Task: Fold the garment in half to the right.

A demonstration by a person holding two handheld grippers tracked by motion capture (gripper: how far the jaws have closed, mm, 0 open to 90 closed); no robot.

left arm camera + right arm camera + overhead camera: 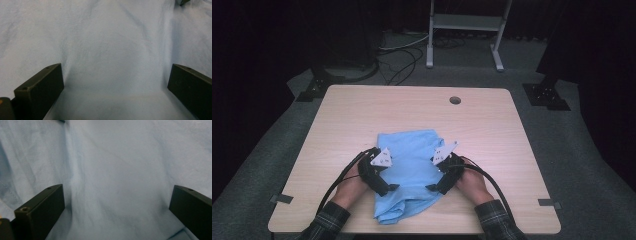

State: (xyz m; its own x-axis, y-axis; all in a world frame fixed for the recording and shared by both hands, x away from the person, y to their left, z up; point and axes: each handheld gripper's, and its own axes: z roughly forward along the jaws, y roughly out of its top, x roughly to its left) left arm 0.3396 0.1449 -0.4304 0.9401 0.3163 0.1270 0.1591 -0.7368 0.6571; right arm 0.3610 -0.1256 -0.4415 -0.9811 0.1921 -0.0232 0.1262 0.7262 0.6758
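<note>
The left hand-held gripper (393, 187) and right hand-held gripper (430, 187) both have jaws spread wide, resting against the light blue cloth (411, 165) lying crumpled on the desk's (362, 115) near middle.

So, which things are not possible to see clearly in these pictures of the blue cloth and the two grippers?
- High view: the table under the blue cloth is hidden by it.
- High view: the left gripper and right gripper tips are small and dark; contact with the cloth cannot be told.
- Left and right gripper views: the cloth's edges are cut off by the frame.
- High view: what garment it is stays unclear, since it lies bunched.
</note>
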